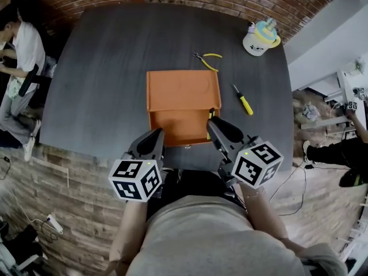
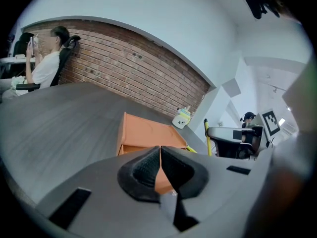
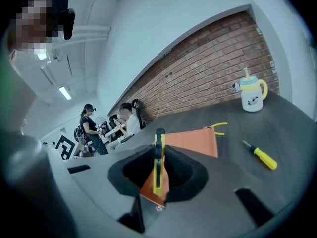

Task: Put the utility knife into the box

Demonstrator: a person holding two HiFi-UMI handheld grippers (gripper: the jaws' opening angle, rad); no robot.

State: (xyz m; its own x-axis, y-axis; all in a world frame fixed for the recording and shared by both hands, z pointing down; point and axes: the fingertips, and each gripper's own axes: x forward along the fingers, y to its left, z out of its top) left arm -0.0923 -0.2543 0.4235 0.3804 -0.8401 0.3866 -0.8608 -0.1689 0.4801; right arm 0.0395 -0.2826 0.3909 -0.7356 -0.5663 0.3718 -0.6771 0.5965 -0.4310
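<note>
The utility knife point(image 3: 158, 165), yellow and black, stands on edge between the jaws of my right gripper point(image 3: 158, 151), which is shut on it. In the head view the right gripper point(image 1: 211, 123) holds the knife point(image 1: 210, 115) over the near right corner of the orange box point(image 1: 183, 102). The box lies open on the dark table, lid folded back. My left gripper point(image 1: 157, 134) hovers at the box's near left edge. Its pads meet with nothing between them in the left gripper view point(image 2: 160, 156), where the box point(image 2: 146, 133) lies just ahead.
A yellow-handled screwdriver point(image 1: 244, 100) lies right of the box, and yellow-handled pliers point(image 1: 207, 58) behind it. A lidded cup point(image 1: 260, 38) stands at the far right corner. A person point(image 1: 20, 62) sits at the table's left; a brick wall runs behind.
</note>
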